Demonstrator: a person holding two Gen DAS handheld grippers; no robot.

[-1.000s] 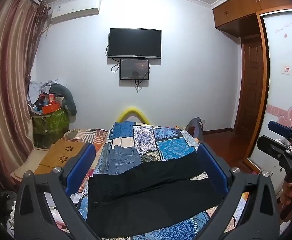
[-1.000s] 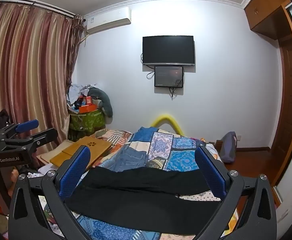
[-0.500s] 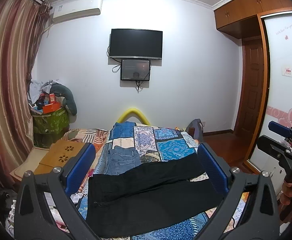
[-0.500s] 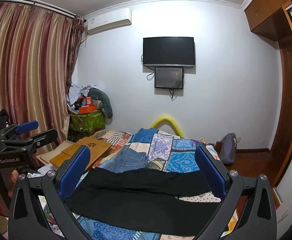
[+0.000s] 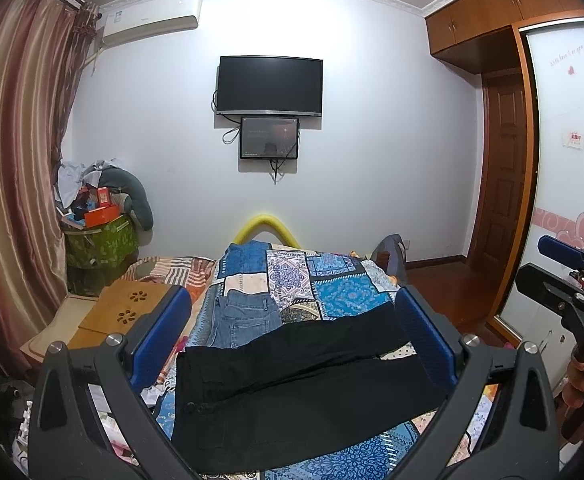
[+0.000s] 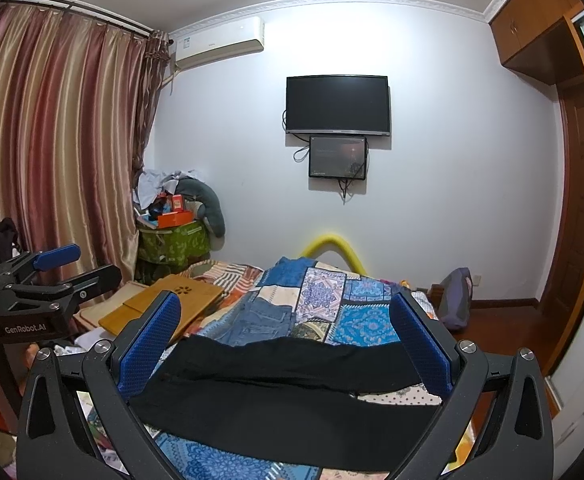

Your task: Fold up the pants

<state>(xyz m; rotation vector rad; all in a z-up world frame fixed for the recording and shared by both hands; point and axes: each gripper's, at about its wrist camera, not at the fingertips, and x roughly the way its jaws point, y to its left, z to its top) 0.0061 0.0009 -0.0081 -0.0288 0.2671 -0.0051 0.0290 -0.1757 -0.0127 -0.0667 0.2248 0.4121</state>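
Note:
Black pants (image 5: 292, 392) lie spread flat across the near part of the bed, waistband to the left, legs running right; they also show in the right wrist view (image 6: 283, 396). My left gripper (image 5: 292, 340) is open and empty, held above the pants. My right gripper (image 6: 283, 340) is open and empty, also above them. In the left wrist view the right gripper (image 5: 568, 276) shows at the right edge. In the right wrist view the left gripper (image 6: 55, 276) shows at the left edge.
Folded blue jeans (image 5: 243, 320) lie on the patchwork bedspread (image 5: 332, 280) just beyond the pants. A wooden lap table (image 5: 127, 308) sits left of the bed. A cluttered green bin (image 5: 99, 240) stands by the curtain. A wardrobe and door are at right.
Both views have tilted slightly, so the room sits a little lower in frame. The pants have not moved and both grippers stay open.

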